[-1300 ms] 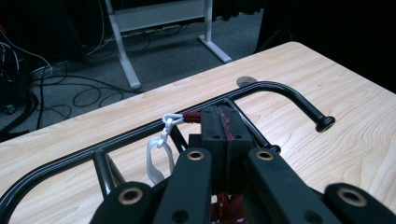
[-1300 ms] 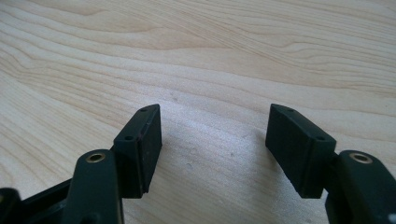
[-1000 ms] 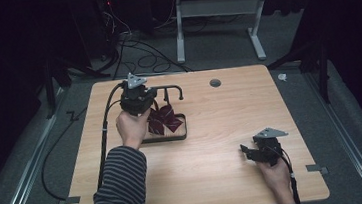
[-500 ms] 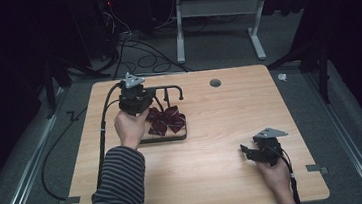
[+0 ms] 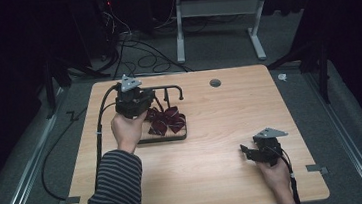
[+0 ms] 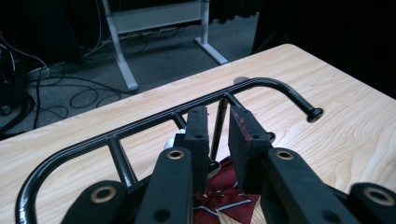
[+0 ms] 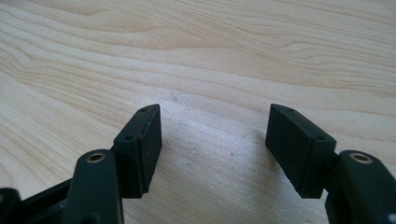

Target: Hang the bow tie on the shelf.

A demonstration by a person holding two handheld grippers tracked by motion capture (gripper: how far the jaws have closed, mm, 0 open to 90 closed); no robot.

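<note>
A dark tray (image 5: pixel 145 139) on the wooden surface (image 5: pixel 216 179) holds a dark red striped bow tie (image 5: pixel 167 121), lying flat beneath a black metal rail rack (image 6: pixel 140 126). The left claw (image 6: pixel 219 140) hangs just above the bow tie; its jaws have just been opening and grip nothing. The right claw (image 7: pixel 215 140) rests well apart, spread wide over bare wood.
</note>
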